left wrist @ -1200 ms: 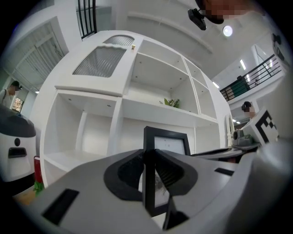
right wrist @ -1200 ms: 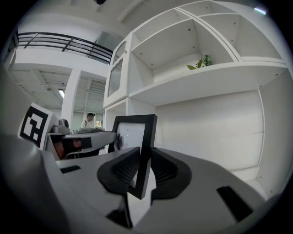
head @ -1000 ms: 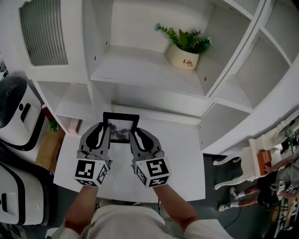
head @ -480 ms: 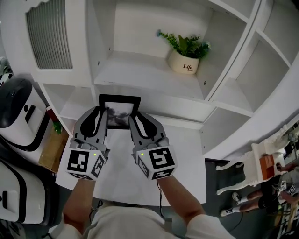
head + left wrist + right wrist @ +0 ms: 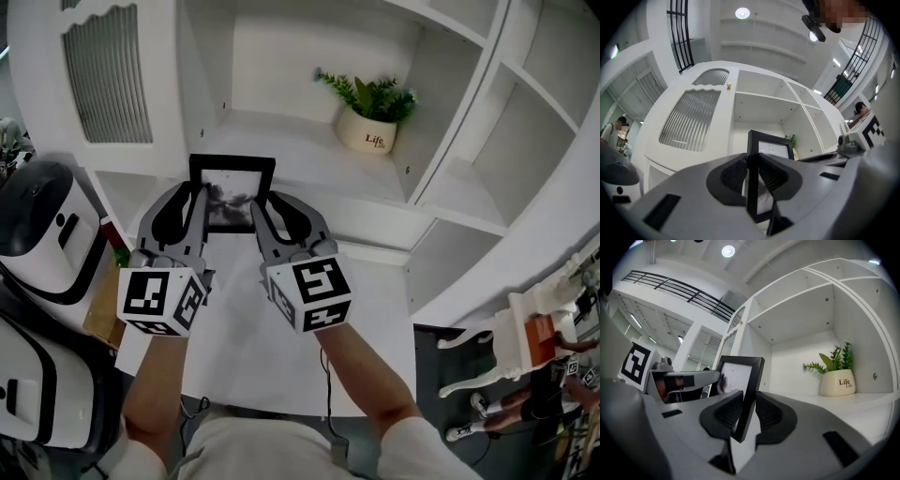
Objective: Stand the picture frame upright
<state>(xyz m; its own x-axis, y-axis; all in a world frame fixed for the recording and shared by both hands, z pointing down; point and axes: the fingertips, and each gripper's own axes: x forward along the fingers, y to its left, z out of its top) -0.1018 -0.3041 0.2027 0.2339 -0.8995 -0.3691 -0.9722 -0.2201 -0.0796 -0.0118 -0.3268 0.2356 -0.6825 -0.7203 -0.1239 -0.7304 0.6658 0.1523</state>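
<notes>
Clenching the raised picture frame, left tongs and right tongs should next stand it on the shelf.

You have a bright, even scene: a round ceiling lamp glows overhead, and the white shelf unit bounces soft light, leaving only faint shadows in its far compartments. Both gripper views bulge and fall to black at the corners, and whatever sits nearest the lens is soft. Glare whitens the glass of the picture frame, and the potted plant looks slightly smeared in your head view.
</notes>
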